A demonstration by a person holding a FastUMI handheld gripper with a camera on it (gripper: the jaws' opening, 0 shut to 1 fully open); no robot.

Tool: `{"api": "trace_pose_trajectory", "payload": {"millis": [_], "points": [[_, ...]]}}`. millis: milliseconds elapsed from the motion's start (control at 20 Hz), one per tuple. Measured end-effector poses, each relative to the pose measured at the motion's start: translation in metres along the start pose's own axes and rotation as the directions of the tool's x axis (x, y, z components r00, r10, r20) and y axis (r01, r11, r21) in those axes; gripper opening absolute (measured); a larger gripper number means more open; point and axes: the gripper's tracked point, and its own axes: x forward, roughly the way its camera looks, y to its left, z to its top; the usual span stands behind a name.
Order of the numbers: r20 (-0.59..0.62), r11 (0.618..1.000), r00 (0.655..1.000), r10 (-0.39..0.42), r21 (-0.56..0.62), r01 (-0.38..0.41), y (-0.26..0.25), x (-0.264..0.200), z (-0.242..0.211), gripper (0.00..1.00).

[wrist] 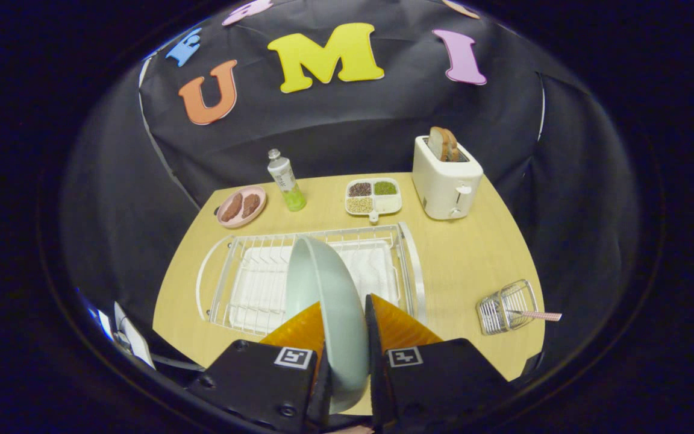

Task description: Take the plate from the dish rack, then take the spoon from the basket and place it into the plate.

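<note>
Plate-removal step in hand — gripper (pixel 343 328) closed on the plate (pixel 323 301), held on edge over the dish rack (pixel 410 259) at 12 o'clock; next, set it flat on the table (pixel 461 259) — spoon (pixel 534 315) waits in basket (pixel 506 307) at 3 o'clock.

Light wood tabletop (pixel 455 259), pretty busy. White wire dish rack (pixel 410 265) up front, small wire basket (pixel 506 306) off to its right with a spoon (pixel 537 314) poking out. Further back: pink plate (pixel 242 207) of food, bottle (pixel 285 180), divided tray (pixel 374 196), white toaster (pixel 445 178).
</note>
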Motion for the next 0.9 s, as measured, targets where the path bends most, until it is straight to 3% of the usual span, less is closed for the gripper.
{"api": "trace_pose_trajectory", "payload": {"millis": [300, 500, 700, 900], "points": [[-0.032, 0.997, 0.998, 0.059, 0.048, -0.057, -0.029, -0.005, -0.070, 0.32], [-0.075, 0.972, 0.983, 0.166, 0.179, -0.150, -0.040, 0.005, -0.121, 0.32], [-0.172, 0.938, 0.961, 0.215, 0.312, -0.154, -0.055, 0.031, -0.171, 0.32], [-0.166, 0.928, 0.963, 0.213, 0.343, -0.146, -0.066, 0.044, -0.182, 0.32]]}}
